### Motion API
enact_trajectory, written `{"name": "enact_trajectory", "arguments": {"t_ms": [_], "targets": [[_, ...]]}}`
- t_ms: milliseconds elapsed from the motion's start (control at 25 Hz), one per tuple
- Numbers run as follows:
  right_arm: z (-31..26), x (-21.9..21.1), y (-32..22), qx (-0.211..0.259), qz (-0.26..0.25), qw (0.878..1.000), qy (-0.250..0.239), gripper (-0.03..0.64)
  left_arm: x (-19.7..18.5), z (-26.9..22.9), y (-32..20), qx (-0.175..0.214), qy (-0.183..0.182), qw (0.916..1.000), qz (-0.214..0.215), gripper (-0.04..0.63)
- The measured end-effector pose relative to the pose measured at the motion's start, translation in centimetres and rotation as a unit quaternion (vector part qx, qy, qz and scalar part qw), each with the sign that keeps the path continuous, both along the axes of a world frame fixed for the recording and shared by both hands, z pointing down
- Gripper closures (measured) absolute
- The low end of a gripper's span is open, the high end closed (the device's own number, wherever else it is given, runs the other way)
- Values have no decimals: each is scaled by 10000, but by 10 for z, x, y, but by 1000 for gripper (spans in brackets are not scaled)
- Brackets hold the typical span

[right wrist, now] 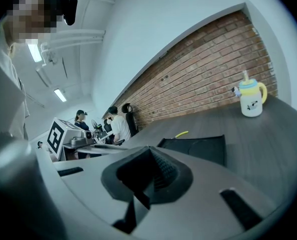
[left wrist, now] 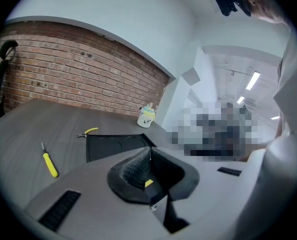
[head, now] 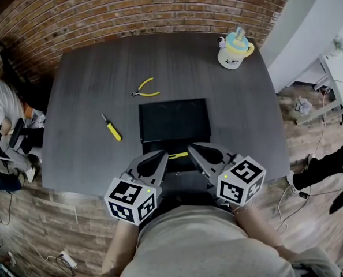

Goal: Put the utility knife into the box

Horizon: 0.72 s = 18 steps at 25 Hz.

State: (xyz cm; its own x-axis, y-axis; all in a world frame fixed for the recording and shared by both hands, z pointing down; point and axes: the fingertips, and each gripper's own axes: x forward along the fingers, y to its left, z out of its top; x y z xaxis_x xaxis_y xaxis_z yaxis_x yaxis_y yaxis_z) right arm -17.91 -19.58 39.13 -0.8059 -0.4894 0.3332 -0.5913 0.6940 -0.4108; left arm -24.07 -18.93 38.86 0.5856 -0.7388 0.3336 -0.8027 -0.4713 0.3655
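Your left tongs [head: 164, 156] [left wrist: 149, 156] are clenched, and a sliver of the yellow utility knife [head: 178, 154] [left wrist: 148, 183] shows pinched between the pads. In the head view the knife sits at lower centre, just below the near edge of the black box [head: 172, 120]. It bridges the gap to your right tongs [head: 193, 149] [right wrist: 149, 156], which are closed on nothing. On the dark counter [head: 85, 74], yellow pliers [head: 145, 89] lie above the box, a screwdriver [head: 111, 127] to its left, and a cup [head: 235, 49] at upper right.
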Motion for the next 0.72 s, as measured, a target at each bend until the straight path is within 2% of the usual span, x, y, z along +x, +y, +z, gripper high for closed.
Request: {"name": "enact_trajectory", "arguments": {"t_ms": [280,720], "targets": [[3,-3,3,-58,-54,9999,67,611,-2,3,4,-83,-15,9999,66,569],[4,-12,7,-75,-98,9999,51,611,-14,8,8,-135,-33,9999,-54,569]]}}
